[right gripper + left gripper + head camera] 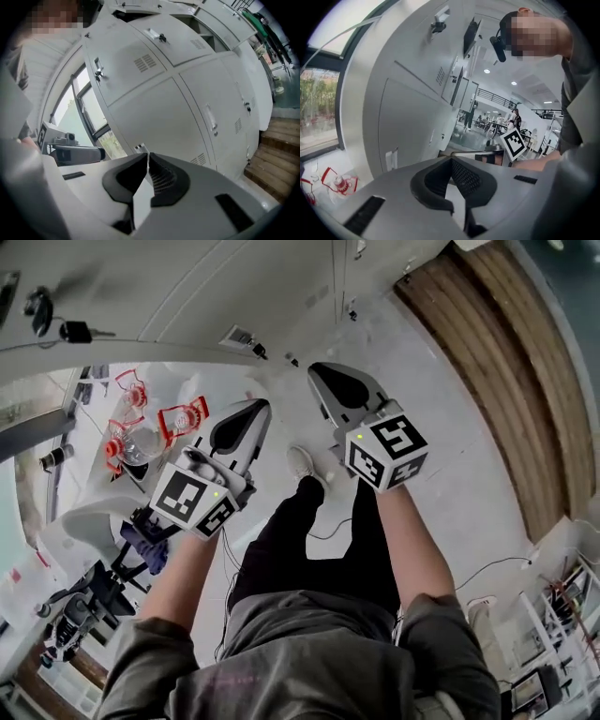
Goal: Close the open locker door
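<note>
The open locker door [470, 33] appears only small and oblique.

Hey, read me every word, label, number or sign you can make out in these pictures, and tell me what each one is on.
No text here can be read.
Bottle labels: red, too small to read.
Locker door tag: too blurred to read.
Marker cubes: black-and-white square patterns, not words.
</note>
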Tool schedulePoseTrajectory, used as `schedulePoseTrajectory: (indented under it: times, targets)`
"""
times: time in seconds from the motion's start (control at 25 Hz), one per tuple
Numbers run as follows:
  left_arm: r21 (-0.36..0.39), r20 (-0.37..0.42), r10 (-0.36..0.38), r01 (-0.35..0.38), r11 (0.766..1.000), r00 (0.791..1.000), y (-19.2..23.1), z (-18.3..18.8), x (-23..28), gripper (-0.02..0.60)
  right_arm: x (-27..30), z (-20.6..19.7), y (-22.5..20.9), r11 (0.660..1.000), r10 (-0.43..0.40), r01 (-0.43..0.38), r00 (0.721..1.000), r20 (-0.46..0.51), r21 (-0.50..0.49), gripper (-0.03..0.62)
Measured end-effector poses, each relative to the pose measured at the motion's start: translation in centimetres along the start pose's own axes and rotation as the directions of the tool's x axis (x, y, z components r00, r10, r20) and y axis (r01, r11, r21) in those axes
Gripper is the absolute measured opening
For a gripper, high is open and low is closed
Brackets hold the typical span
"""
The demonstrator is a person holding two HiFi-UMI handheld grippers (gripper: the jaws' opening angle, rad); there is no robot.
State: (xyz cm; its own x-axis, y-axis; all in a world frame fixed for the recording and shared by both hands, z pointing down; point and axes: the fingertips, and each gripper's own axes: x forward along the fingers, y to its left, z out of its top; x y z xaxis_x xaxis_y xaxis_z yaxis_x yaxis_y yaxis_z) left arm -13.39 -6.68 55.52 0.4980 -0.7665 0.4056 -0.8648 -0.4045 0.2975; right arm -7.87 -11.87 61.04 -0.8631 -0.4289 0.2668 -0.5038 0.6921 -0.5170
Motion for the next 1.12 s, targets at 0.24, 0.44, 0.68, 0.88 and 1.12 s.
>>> schedulePoseTrajectory:
  times: [0.24,0.44,0.68,0.88,1.12]
  targets:
    - [0.059,0.13,0.011,-0.018,0.998,0.991,-5.1,9.9,-0.8,0.011,-6.1,9.7,3.4,0.994,0.037,-0.031,0.997,0.066,-0.1,0.028]
    - [0.108,0.223,-0.016,-0.008,0.994,0.975,-10.6,17.4,1.1,0.011,-12.6,17.8,2.2,0.983,0.052,-0.027,0.989,0.138,-0.181,0.026]
    - [0.154,0.266,-0.058,0.017,0.988,0.962,-17.9,24.5,2.8,0.011,-20.7,25.6,0.6,0.972,0.052,-0.004,0.978,0.2,-0.233,0.026]
    - [0.193,0.307,-0.082,0.022,0.981,0.948,-22.6,29.2,4.0,0.011,-26.0,30.8,-0.6,0.965,0.053,0.015,0.967,0.25,-0.263,0.026]
    - [0.238,0.336,-0.128,0.047,0.97,0.933,-27.2,33.8,6.1,0.011,-30.7,35.7,-1.9,0.955,0.043,0.045,0.958,0.284,-0.294,0.026]
